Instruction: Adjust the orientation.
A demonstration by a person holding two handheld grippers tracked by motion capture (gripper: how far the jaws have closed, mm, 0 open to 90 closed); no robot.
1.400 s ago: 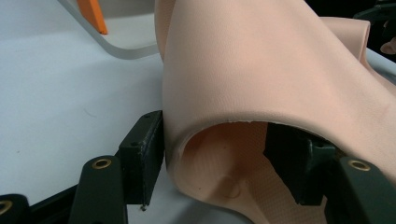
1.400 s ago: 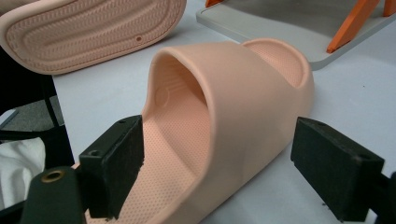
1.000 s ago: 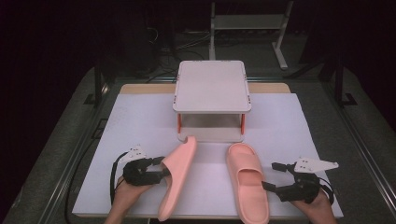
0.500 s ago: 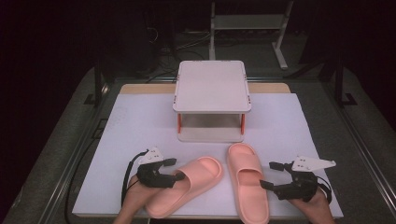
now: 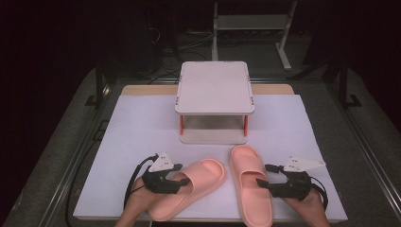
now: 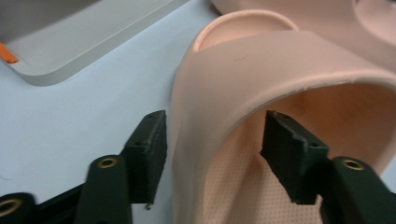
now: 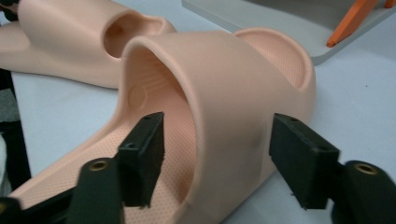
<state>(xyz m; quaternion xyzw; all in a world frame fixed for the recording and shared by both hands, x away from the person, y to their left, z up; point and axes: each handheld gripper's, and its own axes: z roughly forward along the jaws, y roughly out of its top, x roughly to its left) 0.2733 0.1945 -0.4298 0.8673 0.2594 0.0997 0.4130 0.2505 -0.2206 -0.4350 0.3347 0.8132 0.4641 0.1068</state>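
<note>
Jaws of the left gripper [image 6: 212,158] straddle one side wall of the left slipper [image 6: 280,84]'s strap, one pad outside, one inside; they have just been closing, gaps remain, nothing clamped. Jaws of the right gripper [image 7: 217,158] likewise bracket the right slipper [image 7: 233,93]'s strap wall, just closing, unclenched. Both slippers lie on the white table sheet [image 5: 142,123], near a small stand [image 5: 213,87].
</note>
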